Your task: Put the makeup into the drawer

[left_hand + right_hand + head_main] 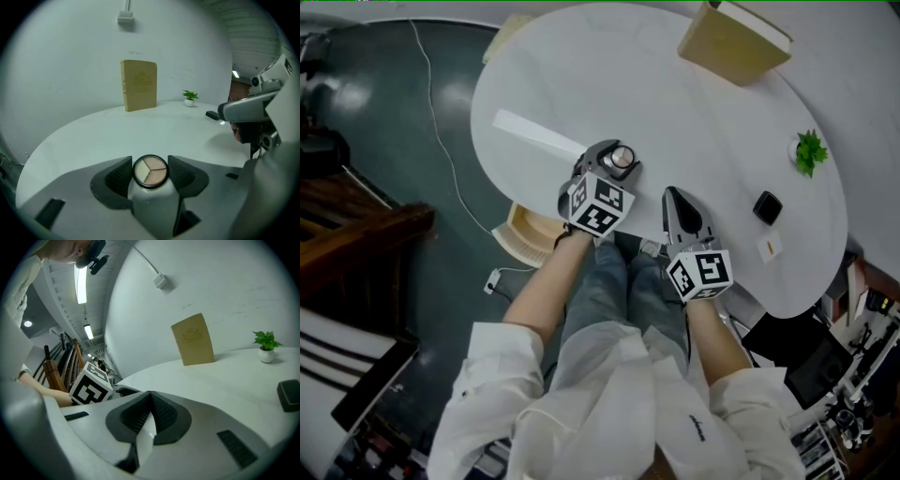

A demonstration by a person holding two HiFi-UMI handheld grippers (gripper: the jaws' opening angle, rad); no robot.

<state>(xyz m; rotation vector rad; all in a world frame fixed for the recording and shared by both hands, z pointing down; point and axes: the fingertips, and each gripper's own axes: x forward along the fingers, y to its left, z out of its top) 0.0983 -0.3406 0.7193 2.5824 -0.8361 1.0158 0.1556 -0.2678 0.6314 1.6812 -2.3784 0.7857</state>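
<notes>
Left hand-held gripper (150, 173) is clamped on the round black-rimmed makeup compact (150, 169) at the near edge of the white bench (675, 112). The right hand-held gripper (150, 404) is pinched together, empty. Probably mid-carry: next, down into the pale wooden drawer (528, 234) at 8 o'clock.
</notes>
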